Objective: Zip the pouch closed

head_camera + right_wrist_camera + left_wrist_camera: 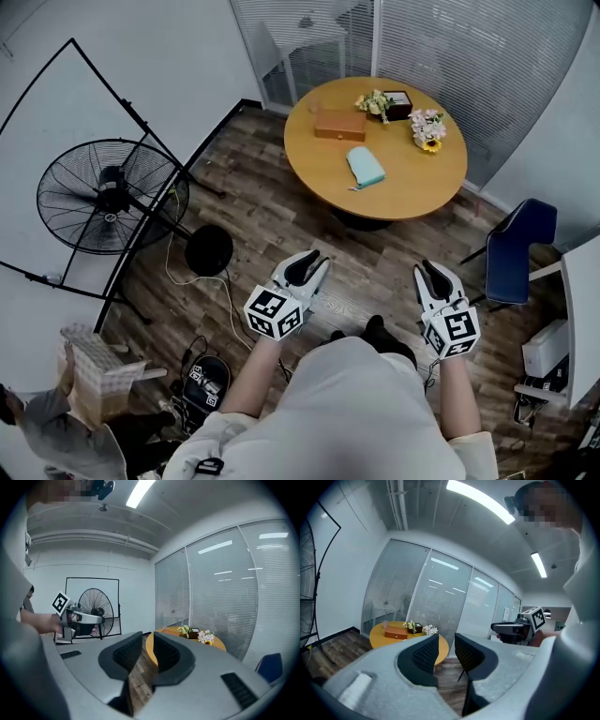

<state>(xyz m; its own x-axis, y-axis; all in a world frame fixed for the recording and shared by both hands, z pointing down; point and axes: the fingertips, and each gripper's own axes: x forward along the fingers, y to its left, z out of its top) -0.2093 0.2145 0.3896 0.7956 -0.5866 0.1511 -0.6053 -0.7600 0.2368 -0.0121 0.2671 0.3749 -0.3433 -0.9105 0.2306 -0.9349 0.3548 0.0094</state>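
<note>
Zipping looks unstarted: the pouch (366,167) lies on the surface (412,192), well apart from the left claw (307,267) and right claw (434,277), both spread and empty.

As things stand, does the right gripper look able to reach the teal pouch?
Probably not yet. The right gripper, open and empty, is held near the body, with floor between it and the table bearing the pouch. Nothing blocks the way.

The left hand-held gripper (309,264) and the right hand-held gripper (431,275) are held out in front of the body on bare forearms, well apart, both pointing forward and nearly level. Each has its jaws a little apart, with nothing between them
</note>
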